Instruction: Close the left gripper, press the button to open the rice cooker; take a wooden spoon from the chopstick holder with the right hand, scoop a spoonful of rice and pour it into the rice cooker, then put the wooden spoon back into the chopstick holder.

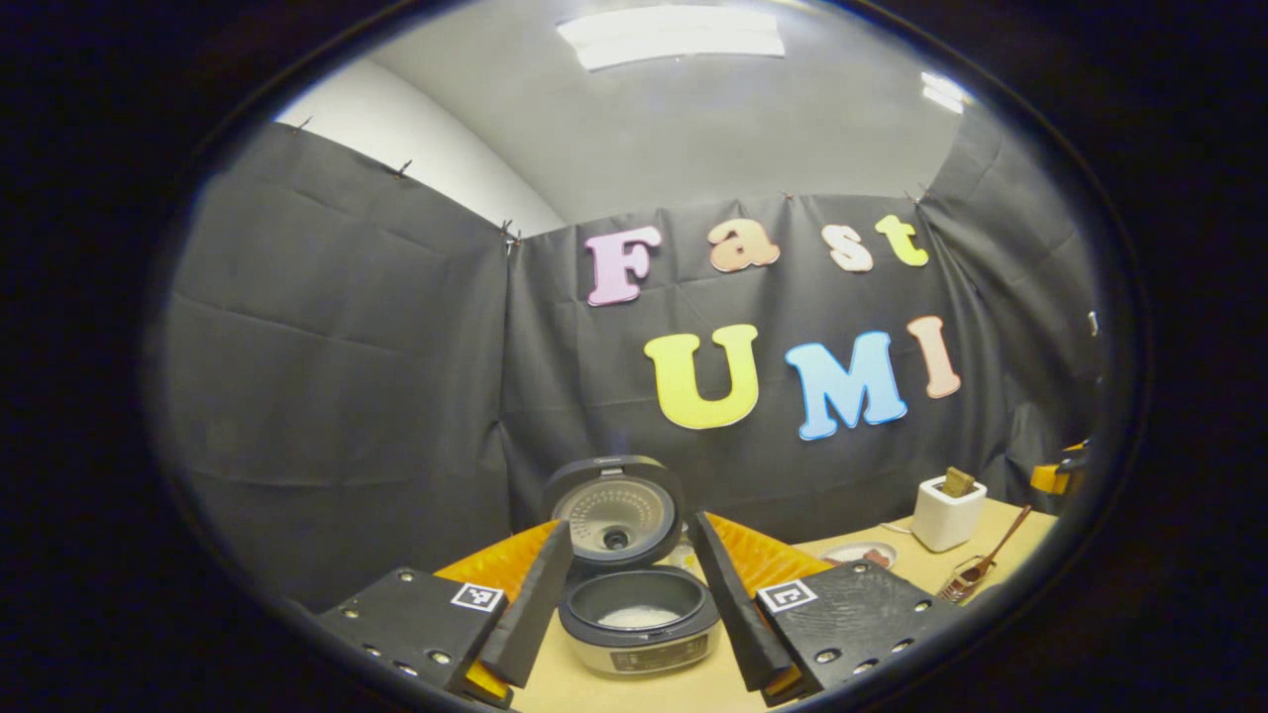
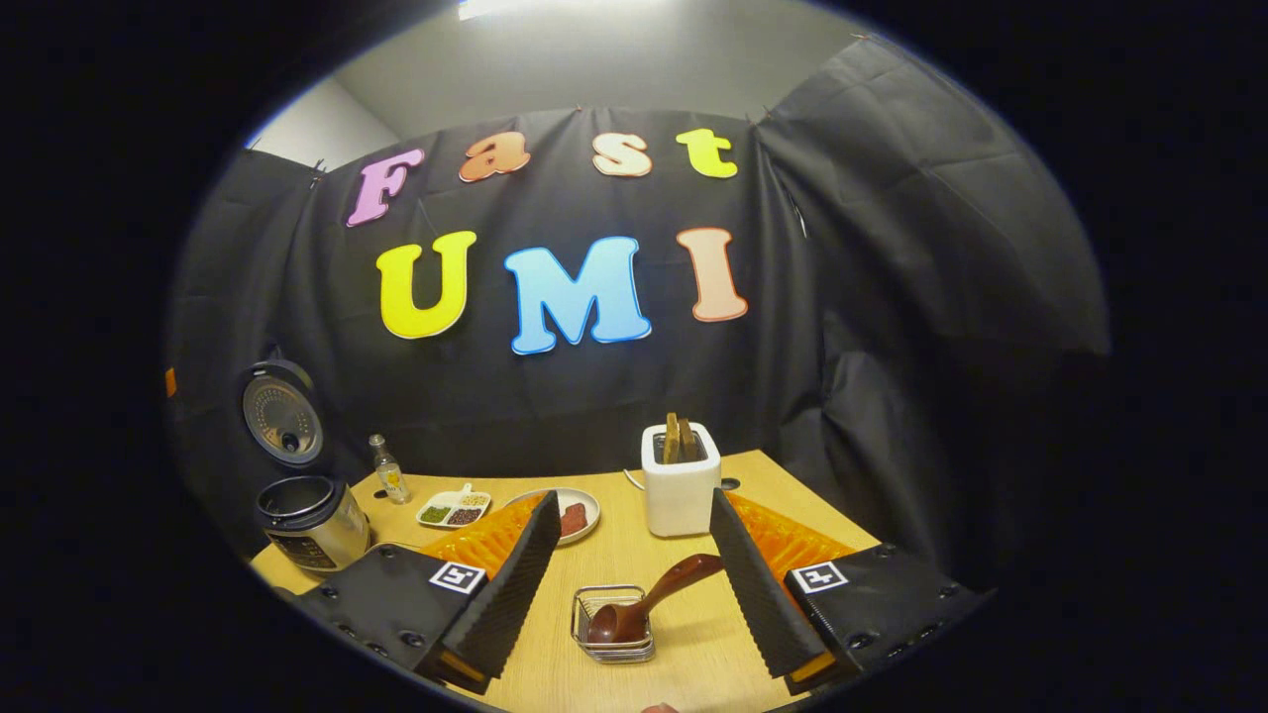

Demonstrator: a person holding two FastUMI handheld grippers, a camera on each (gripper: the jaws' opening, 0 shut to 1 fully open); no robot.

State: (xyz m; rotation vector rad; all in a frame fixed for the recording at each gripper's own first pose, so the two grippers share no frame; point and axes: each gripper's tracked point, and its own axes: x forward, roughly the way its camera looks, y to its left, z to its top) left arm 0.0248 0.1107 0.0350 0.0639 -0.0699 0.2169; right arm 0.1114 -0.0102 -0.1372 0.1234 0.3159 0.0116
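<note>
The rice cooker [image 1: 639, 634] stands open between my left gripper's [image 1: 631, 525] spread fingers, its lid [image 1: 616, 510] tipped up and back. White rice [image 1: 639, 616] lies in its pot. My left gripper is open and holds nothing. In the right gripper view the wooden spoon [image 2: 644, 604] rests with its bowl in the wire chopstick holder [image 2: 612, 634], its handle slanting up toward the right-hand finger [image 2: 758, 584]. My right gripper [image 2: 634, 500] is open just above it, not gripping. The cooker [image 2: 312, 520] sits far left. The spoon [image 1: 991, 555] also appears at the right of the left gripper view.
A white toaster [image 2: 680, 485] with bread slices stands behind the holder. A plate [image 2: 584, 515] with something red, a divided dish [image 2: 454, 508] of grains and a small bottle [image 2: 391, 470] sit on the wooden table [image 2: 713, 654] between toaster and cooker.
</note>
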